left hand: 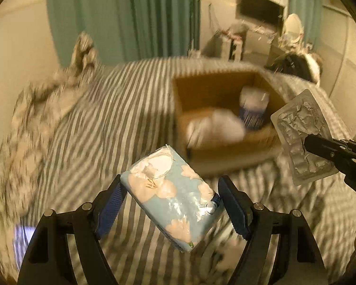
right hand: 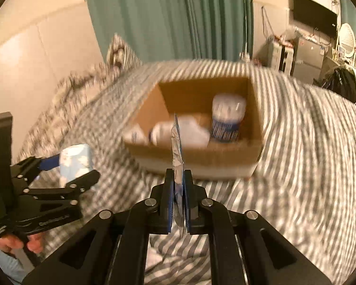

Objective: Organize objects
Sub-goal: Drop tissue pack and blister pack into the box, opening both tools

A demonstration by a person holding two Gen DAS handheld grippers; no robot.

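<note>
My left gripper is shut on a light-blue tissue pack with a pale flower print, held tilted in the air above the striped bed. The right wrist view shows that gripper and the tissue pack at the left. My right gripper is shut on a silvery blister pack, seen edge-on. In the left wrist view the blister pack hangs flat-on from the right gripper. Ahead on the bed stands an open cardboard box.
Inside the box lie a white soft pack and an upright tub with a blue label. A crumpled patterned blanket covers the bed's left side. Green curtains, a wall screen and cluttered furniture stand behind.
</note>
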